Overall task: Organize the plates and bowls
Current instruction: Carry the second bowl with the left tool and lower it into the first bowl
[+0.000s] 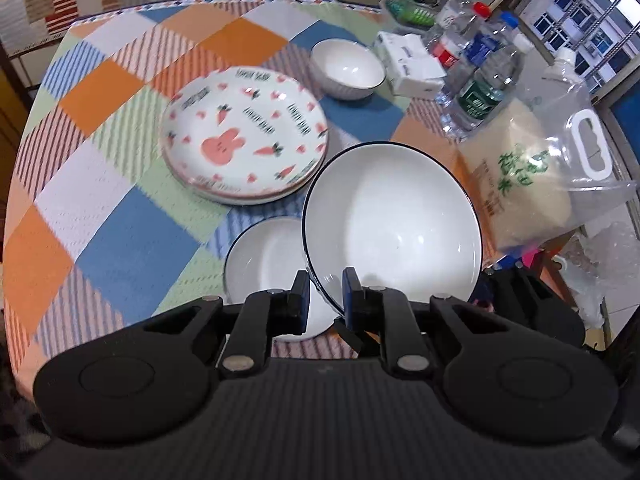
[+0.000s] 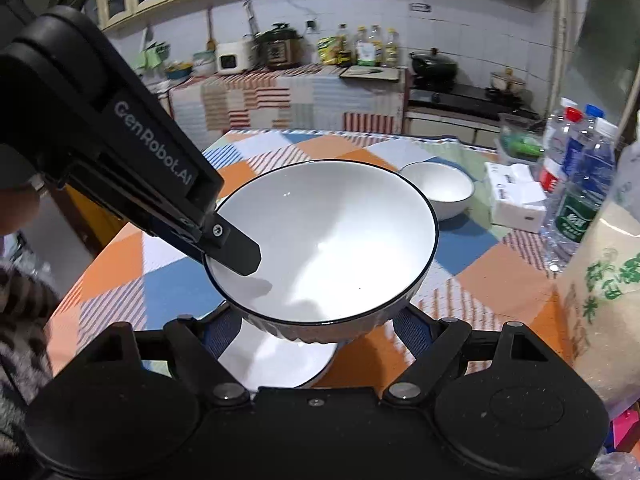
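Note:
My left gripper (image 1: pixel 326 294) is shut on the near rim of a large white bowl with a dark rim (image 1: pixel 394 220) and holds it above the table. In the right wrist view the same bowl (image 2: pixel 332 240) hangs in front of my right gripper (image 2: pixel 316 330), whose jaws stand wide open around its base; the left gripper's finger (image 2: pixel 236 250) clamps its left rim. Beneath lies another white bowl (image 1: pixel 264 264), also in the right wrist view (image 2: pixel 276 360). A stack of bunny-and-carrot plates (image 1: pixel 244 132) sits mid-table. A small white bowl (image 1: pixel 347 68) stands behind; it also shows in the right wrist view (image 2: pixel 440 190).
The table has a checked cloth (image 1: pixel 100 160). At the right stand water bottles (image 1: pixel 480 80), a tissue pack (image 1: pixel 408 64) and a bag of rice (image 1: pixel 532 168). A kitchen counter with pots (image 2: pixel 300 60) lies beyond the table.

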`<state>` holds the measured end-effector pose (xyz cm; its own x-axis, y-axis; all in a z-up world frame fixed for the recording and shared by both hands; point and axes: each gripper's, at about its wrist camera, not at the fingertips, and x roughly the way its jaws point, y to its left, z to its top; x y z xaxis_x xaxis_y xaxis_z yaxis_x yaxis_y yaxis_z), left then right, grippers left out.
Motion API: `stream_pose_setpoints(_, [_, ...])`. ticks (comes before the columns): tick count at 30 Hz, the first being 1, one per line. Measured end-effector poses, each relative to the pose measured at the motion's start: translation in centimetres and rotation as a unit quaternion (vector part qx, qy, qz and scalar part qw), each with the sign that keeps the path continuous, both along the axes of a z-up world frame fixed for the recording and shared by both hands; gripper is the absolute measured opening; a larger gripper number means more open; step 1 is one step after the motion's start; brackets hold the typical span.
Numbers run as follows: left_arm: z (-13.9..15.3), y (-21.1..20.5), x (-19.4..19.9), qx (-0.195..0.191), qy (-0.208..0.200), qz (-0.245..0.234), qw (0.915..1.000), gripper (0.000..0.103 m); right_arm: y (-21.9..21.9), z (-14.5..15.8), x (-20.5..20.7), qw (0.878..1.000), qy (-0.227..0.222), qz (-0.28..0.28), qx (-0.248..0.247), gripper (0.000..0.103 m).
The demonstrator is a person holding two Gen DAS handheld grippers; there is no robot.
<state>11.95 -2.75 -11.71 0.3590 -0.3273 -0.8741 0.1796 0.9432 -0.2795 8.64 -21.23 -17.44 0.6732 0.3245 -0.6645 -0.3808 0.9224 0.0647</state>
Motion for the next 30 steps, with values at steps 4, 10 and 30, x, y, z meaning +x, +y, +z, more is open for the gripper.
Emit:
stream_pose_setpoints(4, [-1.1,0.8,-0.6,0.006,0.013,0.009,0.9999,0.015,1.2,-0.7,-0.6,1.0,0.014,0.016,-0.008,0.087])
stream_pose_setpoints(10, [-3.2,1.6,-0.5,0.014,0.036,0.018,0.9991,0.015,2.0,-2.3,-0.4,0.999,0.029,0.037,-0.015,0.087])
stream_pose_setpoints(30, [-8.3,0.7,1.4,0.085,0.07,0.019,0.9938,0.016,4.8,-6.3,0.8,0.993,0.051,0.069,-0.085,0.088])
